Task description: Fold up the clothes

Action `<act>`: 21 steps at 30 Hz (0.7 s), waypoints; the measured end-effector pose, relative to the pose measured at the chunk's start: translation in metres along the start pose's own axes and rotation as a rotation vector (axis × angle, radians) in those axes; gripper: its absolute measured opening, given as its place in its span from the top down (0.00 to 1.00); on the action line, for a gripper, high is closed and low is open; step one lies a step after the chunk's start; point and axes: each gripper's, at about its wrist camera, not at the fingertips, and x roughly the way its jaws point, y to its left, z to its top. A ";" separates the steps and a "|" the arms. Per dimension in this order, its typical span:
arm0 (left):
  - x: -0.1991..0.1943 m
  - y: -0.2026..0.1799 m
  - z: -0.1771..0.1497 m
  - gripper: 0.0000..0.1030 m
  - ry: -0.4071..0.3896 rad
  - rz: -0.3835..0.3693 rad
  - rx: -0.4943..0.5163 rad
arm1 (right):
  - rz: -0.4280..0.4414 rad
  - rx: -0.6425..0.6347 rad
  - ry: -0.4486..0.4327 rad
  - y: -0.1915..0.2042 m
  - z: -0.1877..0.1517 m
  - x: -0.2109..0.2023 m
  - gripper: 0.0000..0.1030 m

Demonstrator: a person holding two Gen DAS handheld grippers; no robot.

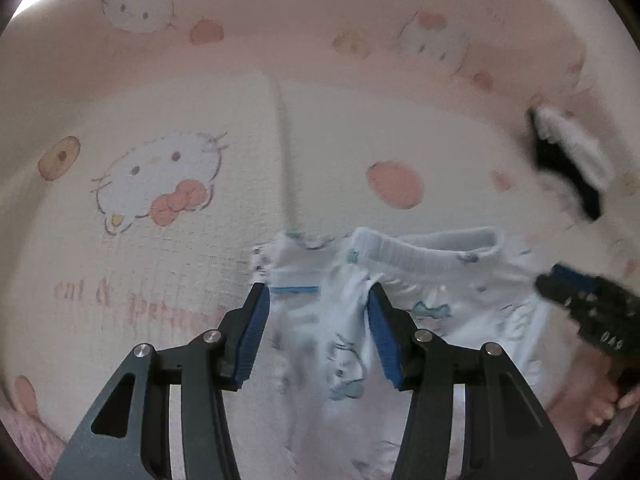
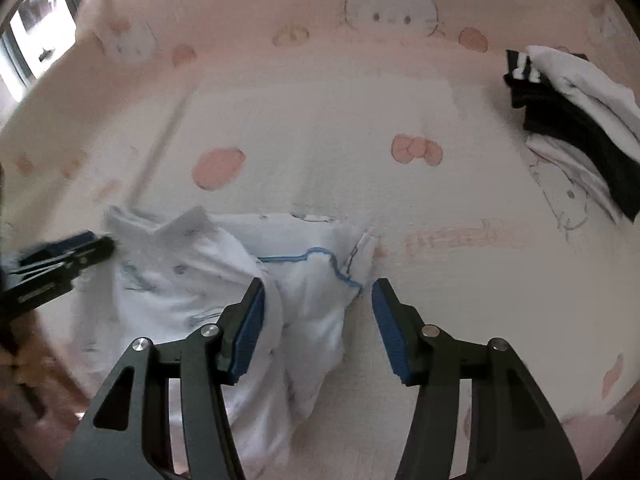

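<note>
A small white garment with pale blue prints (image 1: 400, 312) lies crumpled on a pink cartoon-cat bedsheet (image 1: 160, 184). My left gripper (image 1: 318, 308) is open, its jaws wide apart just above the garment's left part, holding nothing. The garment also shows in the right wrist view (image 2: 224, 288), with a blue-stitched edge (image 2: 332, 268). My right gripper (image 2: 318, 304) is open over the garment's right edge, empty. It shows at the right of the left wrist view (image 1: 584, 304), and the left gripper at the left of the right wrist view (image 2: 64, 256).
A pile of folded black and white clothes (image 2: 572, 108) lies at the far right of the bed; it also shows in the left wrist view (image 1: 568, 156). A window (image 2: 40, 32) is at the upper left. The sheet (image 2: 320, 140) stretches flat beyond the garment.
</note>
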 end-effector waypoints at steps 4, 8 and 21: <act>-0.005 -0.030 -0.023 0.49 0.063 0.007 0.061 | 0.005 -0.001 0.092 0.000 -0.032 -0.017 0.46; -0.004 -0.059 -0.065 0.49 0.149 0.051 0.116 | -0.012 -0.059 0.194 0.014 -0.066 -0.034 0.46; 0.012 -0.034 -0.071 0.44 0.176 0.225 0.170 | -0.165 -0.119 0.215 0.013 -0.091 -0.036 0.43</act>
